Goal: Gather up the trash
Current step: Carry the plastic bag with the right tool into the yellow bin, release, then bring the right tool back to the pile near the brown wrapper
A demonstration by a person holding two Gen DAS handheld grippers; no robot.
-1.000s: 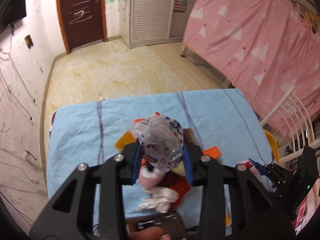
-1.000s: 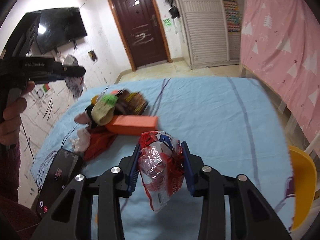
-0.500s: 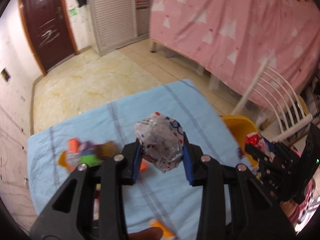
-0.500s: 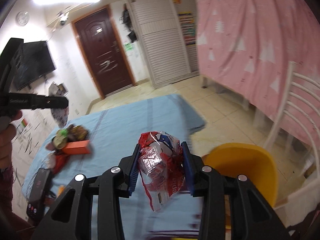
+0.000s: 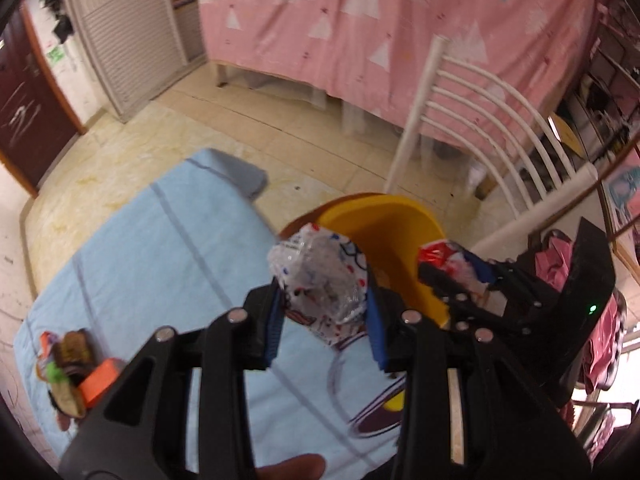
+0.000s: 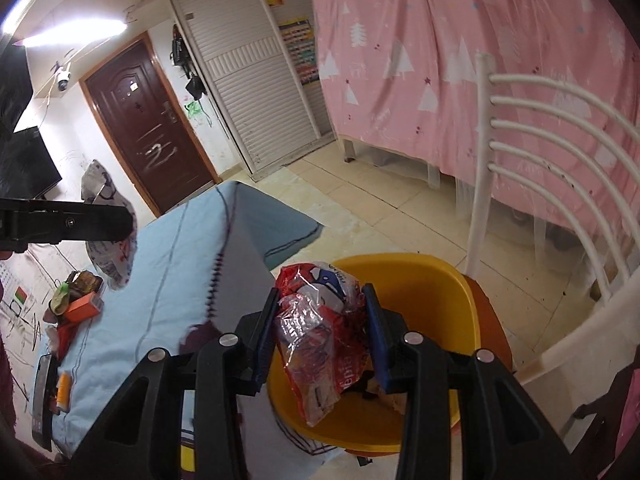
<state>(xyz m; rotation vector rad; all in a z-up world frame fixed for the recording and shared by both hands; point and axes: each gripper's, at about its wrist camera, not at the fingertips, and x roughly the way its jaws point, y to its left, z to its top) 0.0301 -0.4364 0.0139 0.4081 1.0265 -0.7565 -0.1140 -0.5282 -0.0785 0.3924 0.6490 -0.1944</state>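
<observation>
Two handheld grippers each carried a piece of rubbish toward a yellow bin standing just beside the right edge of a table covered in a light blue cloth.

The right gripper was closed on a crumpled red and clear wrapper, pinched between its blue pads, hanging directly above the open bin. The left gripper was closed on a crumpled clear wrapper with red and blue dots, held above the table's right edge with the bin just beyond it.

Neither piece had been let go, so the drop into the bin seemed the step in hand. The right gripper looked better placed to release first.

More remained to collect: a small pile of litter, including an orange box and brownish and green scraps, lay at the far left of the table, well apart from the bin. A dark phone lay near the table's left edge.

White lettering showed on the red wrapper, possibly ending in "epia", but was too creased to read with confidence. No other writing was legible.
</observation>
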